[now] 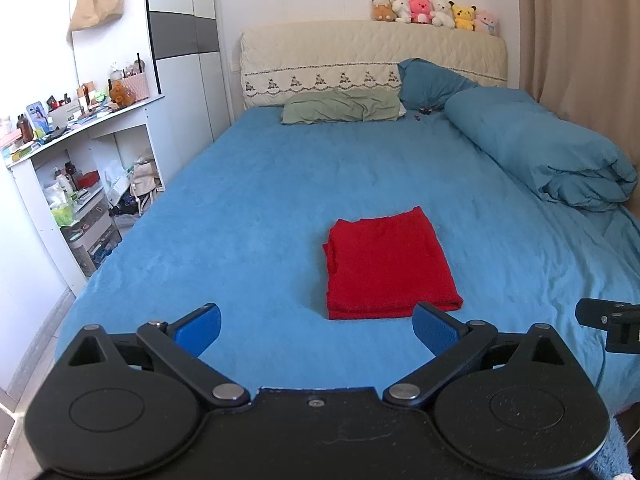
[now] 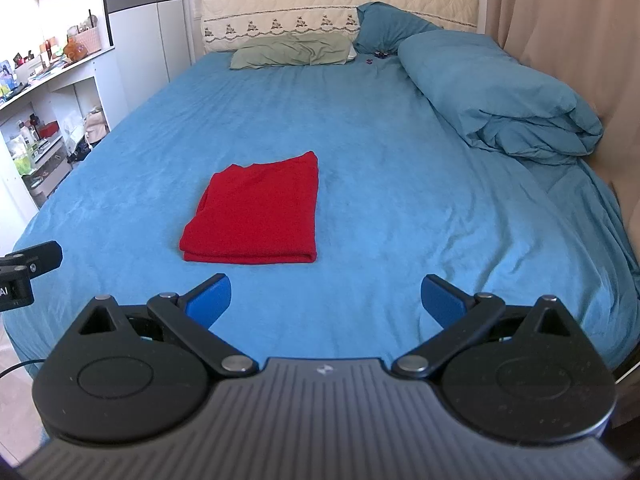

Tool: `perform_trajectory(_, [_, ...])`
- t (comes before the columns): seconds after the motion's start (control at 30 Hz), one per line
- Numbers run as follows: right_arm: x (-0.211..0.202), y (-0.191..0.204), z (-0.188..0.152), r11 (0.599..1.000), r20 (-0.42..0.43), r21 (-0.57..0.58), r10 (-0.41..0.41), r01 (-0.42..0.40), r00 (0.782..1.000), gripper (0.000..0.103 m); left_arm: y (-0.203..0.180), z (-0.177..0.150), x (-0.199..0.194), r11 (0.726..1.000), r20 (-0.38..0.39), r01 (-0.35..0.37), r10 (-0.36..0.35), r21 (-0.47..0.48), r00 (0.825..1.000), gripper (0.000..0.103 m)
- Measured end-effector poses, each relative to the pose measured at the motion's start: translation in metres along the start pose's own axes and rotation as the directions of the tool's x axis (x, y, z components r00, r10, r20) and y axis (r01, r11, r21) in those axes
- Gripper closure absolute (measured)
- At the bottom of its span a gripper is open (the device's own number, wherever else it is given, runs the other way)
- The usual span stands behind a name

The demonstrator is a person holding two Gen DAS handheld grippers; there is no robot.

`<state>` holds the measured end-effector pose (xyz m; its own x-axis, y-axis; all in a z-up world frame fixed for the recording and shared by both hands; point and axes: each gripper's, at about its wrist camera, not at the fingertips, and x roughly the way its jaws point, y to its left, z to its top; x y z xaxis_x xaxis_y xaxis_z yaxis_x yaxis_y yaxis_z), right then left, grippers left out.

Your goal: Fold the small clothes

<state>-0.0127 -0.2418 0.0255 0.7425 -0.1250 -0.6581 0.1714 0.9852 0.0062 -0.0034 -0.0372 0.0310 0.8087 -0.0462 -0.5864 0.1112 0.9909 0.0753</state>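
A red garment (image 1: pixel 388 264) lies folded into a flat rectangle on the blue bed sheet (image 1: pixel 248 216). It also shows in the right wrist view (image 2: pixel 256 216), left of centre. My left gripper (image 1: pixel 316 330) is open and empty, held near the bed's front edge, just short of the garment's near edge. My right gripper (image 2: pixel 326 300) is open and empty, near the front edge, to the right of the garment and apart from it. Part of the right gripper's body (image 1: pixel 612 322) shows at the right edge of the left wrist view.
A rolled blue duvet (image 1: pixel 536 148) lies along the bed's right side by a beige curtain (image 1: pixel 580 40). A green pillow (image 1: pixel 344 106) and a blue pillow (image 1: pixel 432 80) lie at the headboard. A cluttered white shelf unit (image 1: pixel 80 168) stands left of the bed.
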Motion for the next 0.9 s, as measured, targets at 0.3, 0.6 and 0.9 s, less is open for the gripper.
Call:
perform_trajectory(0.3, [0.0003, 0.0017, 0.0011, 1.0, 0.001, -0.004, 0.0, 0.0, 1.0, 0.0, 0.0002, -0.0013, -0.0025, 1.0, 0.003, -0.003, 0.003, 0.002, 1.0, 0.0])
perform_trajectory(0.6, [0.0014, 0.0017, 0.0014, 1.0, 0.0, -0.002, 0.003, -0.003, 1.0, 0.0, -0.0004, 0.0002, -0.0023, 1.0, 0.004, 0.005, -0.005, -0.009, 1.0, 0.0])
perform_trajectory(0.9, [0.001, 0.0035, 0.0009, 1.0, 0.0, -0.002, 0.001, -0.001, 1.0, 0.0, -0.0025, -0.0004, -0.0015, 1.0, 0.003, -0.006, 0.006, -0.007, 1.0, 0.0])
